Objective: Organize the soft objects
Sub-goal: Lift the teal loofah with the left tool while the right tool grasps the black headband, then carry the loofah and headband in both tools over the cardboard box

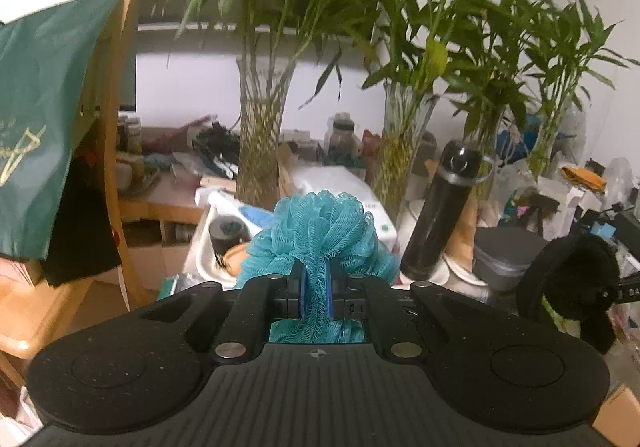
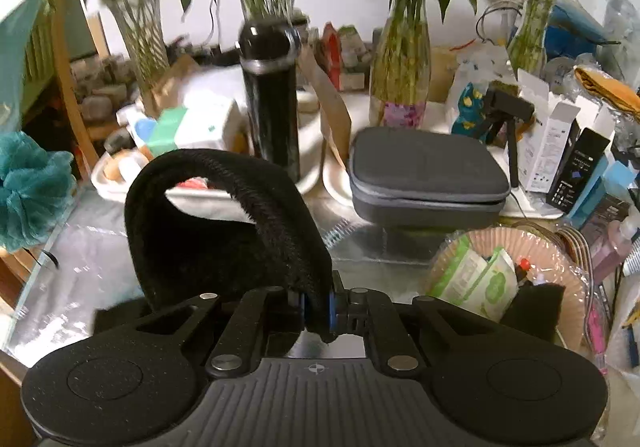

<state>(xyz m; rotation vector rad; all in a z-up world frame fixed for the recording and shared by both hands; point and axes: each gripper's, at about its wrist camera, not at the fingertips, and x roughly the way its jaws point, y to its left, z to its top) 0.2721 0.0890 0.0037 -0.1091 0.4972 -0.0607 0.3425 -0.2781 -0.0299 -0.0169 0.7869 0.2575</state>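
Teal mesh, bunched into a bath sponge (image 1: 320, 235), is pinched between the blue pads of the left gripper (image 1: 316, 297). The jaws stand nearly together, with the netting squeezed through the narrow gap and spilling out above and below it. The sponge is held clear of the table, in front of and to the left of the black bottle (image 1: 438, 209), which serves as the reference point below.

The right gripper (image 2: 318, 307) is pressed together on a black fuzzy band (image 2: 224, 215). The band arches up and to the left from the pads in a loop, and its lower end hangs toward the clear plastic sheet (image 2: 100, 275) covering the table. In the right wrist view the band sits directly in front of the black bottle (image 2: 272, 99) and partly covers its base. In the left wrist view the same band (image 1: 572, 279) appears low and to the right of the bottle, and the sponge (image 2: 32, 191) shows at the left edge of the right wrist view, well to the left of the bottle.

To the right of the bottle lies a grey zipped case (image 2: 428, 175), flat on the table. Nearer than the case and further right is a pink paper plate (image 2: 536, 247) in plastic wrap, holding small packets. Behind the bottle stand glass vases of bamboo (image 2: 400, 79).
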